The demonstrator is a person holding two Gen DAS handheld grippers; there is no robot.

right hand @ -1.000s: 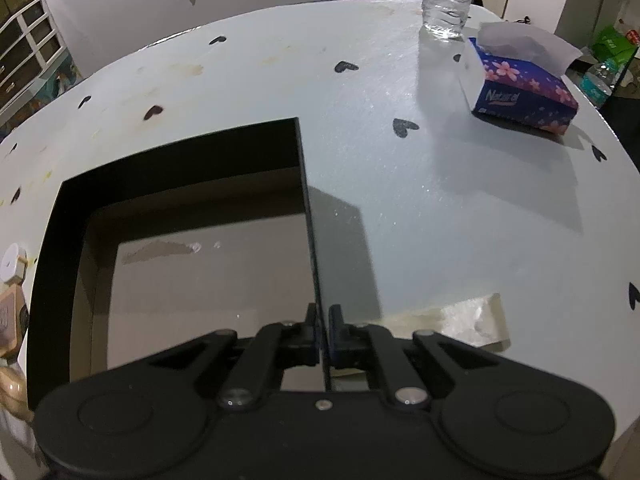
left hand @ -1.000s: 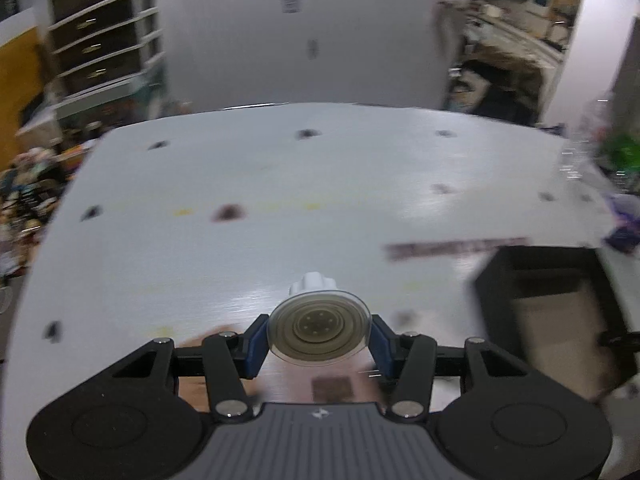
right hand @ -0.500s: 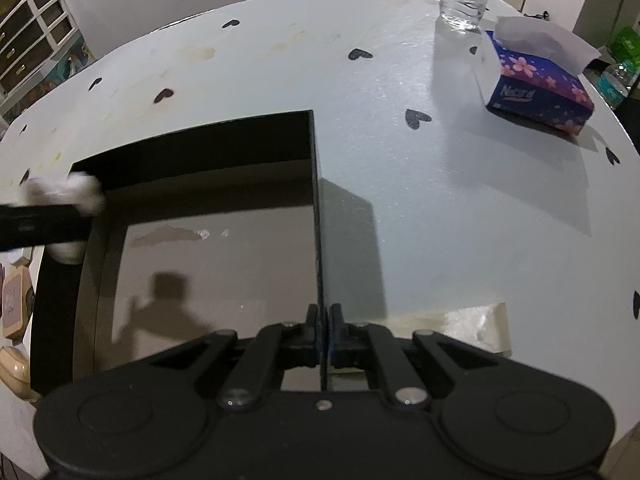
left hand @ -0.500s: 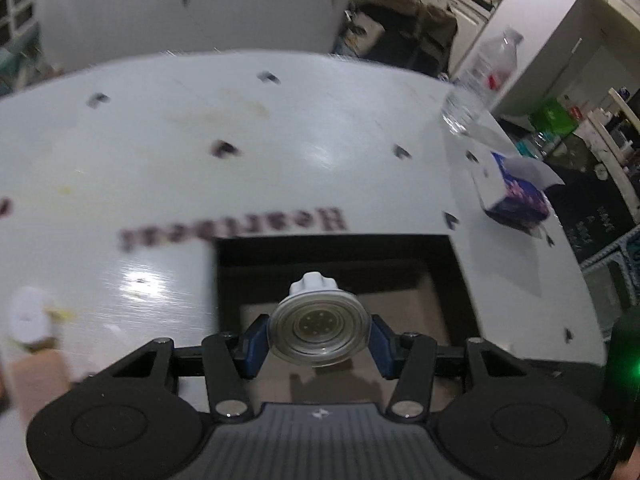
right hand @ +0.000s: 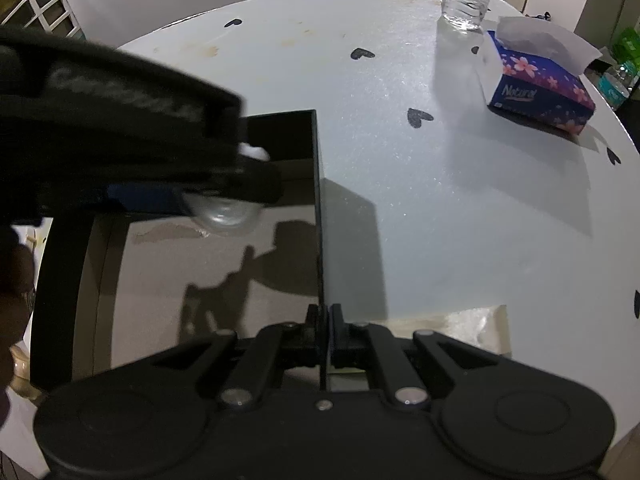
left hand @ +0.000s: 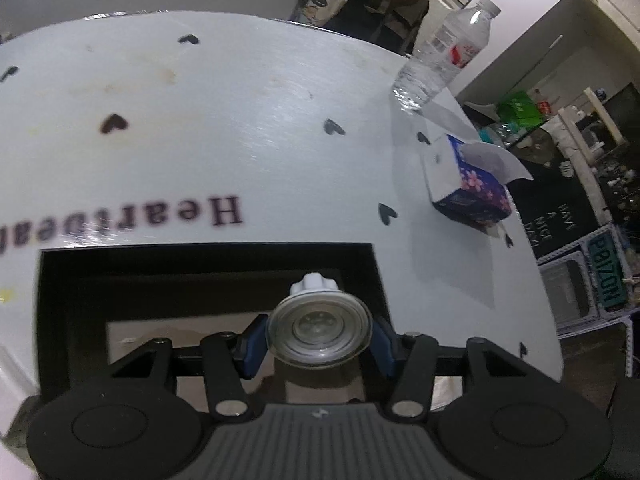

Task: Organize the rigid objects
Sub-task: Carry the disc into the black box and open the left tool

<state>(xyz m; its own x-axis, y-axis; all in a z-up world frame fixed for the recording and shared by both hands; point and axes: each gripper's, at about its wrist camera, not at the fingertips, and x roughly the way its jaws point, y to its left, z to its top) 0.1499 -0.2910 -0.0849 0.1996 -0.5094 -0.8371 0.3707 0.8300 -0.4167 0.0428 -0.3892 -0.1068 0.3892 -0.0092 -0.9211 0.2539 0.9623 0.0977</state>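
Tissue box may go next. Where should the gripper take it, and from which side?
Probably take the tissue box by its two long side walls, from above, near one end. It lies flat on the table with bare surface along both long sides, and the tissue standing out of its top blocks the middle.

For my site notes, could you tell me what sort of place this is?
Probably a lived-in home: a heart-print table with a tissue box and water bottle, beside cluttered shelves.

Two wrist fisheyes, steeply downward, close over the black box point(left hand: 208, 264); box point(right hand: 316, 200) and table point(right hand: 440, 200) shared
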